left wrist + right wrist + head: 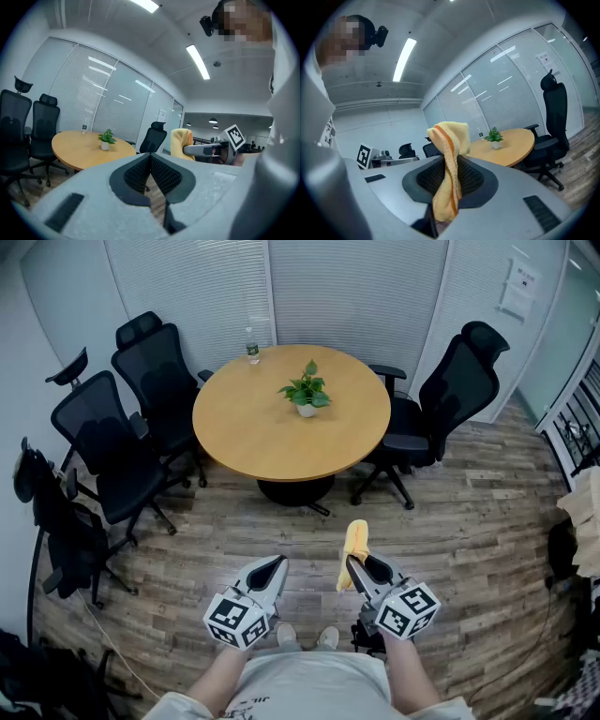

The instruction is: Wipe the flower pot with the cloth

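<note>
Left gripper (273, 564), lower centre of head view: jaws pressed together, nothing between them. Right gripper (353, 565), just beside it: jaws pinching yellow cloth (356, 538), its end standing above the tips. Flower pot (307, 410), white, with green plant: upper centre, on round wooden table (244, 442), well apart from both grippers.

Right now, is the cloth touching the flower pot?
Apart. The head view shows the cloth clamped in the right gripper over the floor, well short of the table where the pot stands.
</note>
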Motion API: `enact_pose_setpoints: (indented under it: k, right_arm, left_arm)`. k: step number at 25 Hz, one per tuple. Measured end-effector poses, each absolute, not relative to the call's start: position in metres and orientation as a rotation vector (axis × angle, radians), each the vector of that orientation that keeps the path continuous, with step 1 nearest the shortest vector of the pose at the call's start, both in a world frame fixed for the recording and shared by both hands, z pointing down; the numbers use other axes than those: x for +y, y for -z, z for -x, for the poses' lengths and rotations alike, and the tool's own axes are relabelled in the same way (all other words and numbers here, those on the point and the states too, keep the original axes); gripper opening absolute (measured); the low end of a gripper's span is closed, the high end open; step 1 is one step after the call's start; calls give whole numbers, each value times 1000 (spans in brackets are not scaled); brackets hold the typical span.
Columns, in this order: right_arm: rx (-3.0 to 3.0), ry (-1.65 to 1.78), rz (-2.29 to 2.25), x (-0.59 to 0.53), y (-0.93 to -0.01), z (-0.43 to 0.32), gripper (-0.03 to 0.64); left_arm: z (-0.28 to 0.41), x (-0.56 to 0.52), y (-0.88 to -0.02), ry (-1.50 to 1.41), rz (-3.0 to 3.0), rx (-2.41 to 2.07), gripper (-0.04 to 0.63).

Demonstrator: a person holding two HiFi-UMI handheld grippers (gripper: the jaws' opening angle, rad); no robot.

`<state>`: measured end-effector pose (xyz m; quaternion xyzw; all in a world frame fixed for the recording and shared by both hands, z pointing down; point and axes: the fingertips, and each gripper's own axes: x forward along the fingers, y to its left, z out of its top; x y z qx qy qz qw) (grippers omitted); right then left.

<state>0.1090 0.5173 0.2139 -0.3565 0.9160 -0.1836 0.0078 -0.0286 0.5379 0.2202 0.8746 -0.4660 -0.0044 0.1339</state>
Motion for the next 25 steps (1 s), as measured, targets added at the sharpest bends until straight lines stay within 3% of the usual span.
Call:
enact_pose_setpoints:
  k: [25]
  right_arm:
    - [2885, 553, 1138, 504, -213, -68, 71]
  left_arm:
    - [62, 518, -217, 22, -2567, -1310, 9]
